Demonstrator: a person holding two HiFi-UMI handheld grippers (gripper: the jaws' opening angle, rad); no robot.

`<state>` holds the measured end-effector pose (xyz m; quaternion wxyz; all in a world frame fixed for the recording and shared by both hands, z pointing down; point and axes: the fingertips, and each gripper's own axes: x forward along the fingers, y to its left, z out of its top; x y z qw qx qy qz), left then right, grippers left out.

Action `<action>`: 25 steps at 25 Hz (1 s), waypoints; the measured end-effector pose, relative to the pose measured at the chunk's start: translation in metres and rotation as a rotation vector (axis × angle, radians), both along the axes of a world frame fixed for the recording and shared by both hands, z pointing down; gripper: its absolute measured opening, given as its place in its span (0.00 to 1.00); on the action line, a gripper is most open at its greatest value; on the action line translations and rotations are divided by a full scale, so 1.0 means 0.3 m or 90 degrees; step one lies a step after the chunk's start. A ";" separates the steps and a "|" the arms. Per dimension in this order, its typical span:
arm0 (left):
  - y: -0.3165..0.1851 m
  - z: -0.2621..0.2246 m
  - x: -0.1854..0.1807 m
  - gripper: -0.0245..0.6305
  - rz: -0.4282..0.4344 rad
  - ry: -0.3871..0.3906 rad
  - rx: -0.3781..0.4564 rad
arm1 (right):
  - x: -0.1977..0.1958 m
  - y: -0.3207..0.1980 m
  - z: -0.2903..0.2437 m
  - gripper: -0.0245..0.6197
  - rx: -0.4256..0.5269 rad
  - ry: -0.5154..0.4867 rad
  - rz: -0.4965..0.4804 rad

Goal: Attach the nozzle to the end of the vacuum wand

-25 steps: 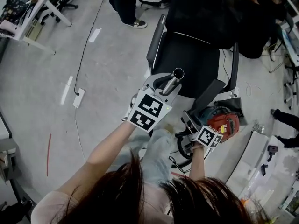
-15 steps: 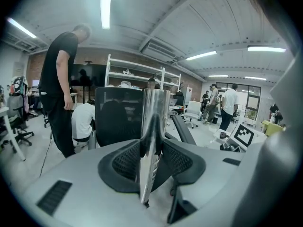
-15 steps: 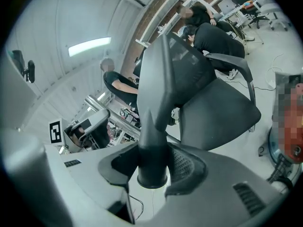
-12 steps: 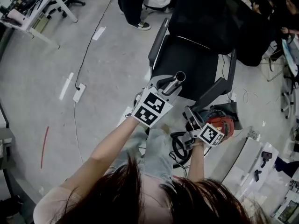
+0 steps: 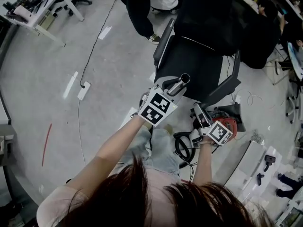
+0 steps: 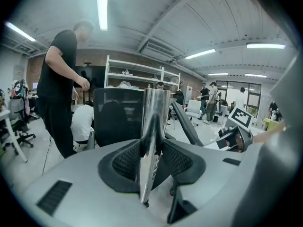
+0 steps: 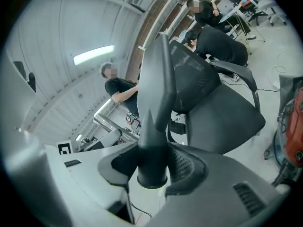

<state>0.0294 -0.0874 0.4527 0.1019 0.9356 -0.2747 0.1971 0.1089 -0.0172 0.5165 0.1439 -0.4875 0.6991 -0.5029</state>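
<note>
My left gripper [image 5: 169, 87] is shut on a chrome vacuum wand [image 5: 179, 83], whose open end points up and away from me. In the left gripper view the wand [image 6: 152, 122] stands upright between the jaws of the left gripper [image 6: 150, 157]. My right gripper [image 5: 198, 120] sits lower and to the right, shut on a black tapered nozzle [image 5: 199, 113]. Seen from the right gripper [image 7: 152, 163], the nozzle [image 7: 154, 98] has its round socket toward the camera and its narrow tip pointing away. Nozzle and wand [image 7: 111, 125] are apart.
A black office chair [image 5: 195, 60] stands just beyond both grippers. A red vacuum body [image 5: 233, 121] and coiled black hose [image 5: 182, 148] lie on the floor at right. People stand behind the chair [image 5: 137, 6]. A power strip and cable [image 5: 84, 91] lie at left.
Both grippers keep their hold and stay about the same distance apart. The head view has shifted slightly, and the standing person at the back has stepped to the right.
</note>
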 end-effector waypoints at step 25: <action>0.058 -0.012 0.045 0.27 0.008 -0.013 -0.001 | 0.020 -0.083 -0.255 0.32 0.094 -0.014 0.002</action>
